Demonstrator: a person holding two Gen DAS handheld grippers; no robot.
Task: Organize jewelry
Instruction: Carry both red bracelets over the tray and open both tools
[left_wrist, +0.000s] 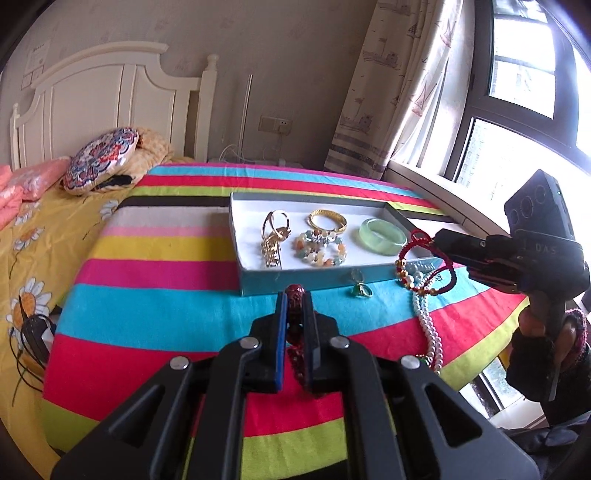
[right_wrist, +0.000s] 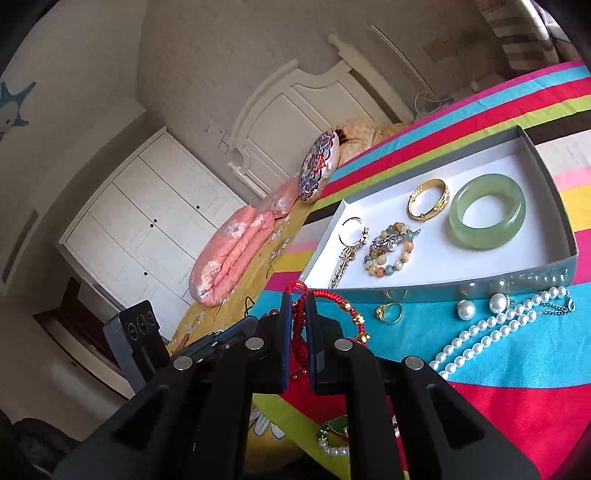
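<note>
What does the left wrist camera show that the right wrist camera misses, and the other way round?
Left only: the window, and the dark red beads pinched in the left gripper. Right only: the white wardrobe, two loose pearl earrings. Both: the tray with green bangle, gold bangle, and the red cord bracelet in the right gripper.

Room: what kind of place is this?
Very likely a home bedroom: a bed with a white headboard and pillows, a white wardrobe, and a curtained window.
</note>
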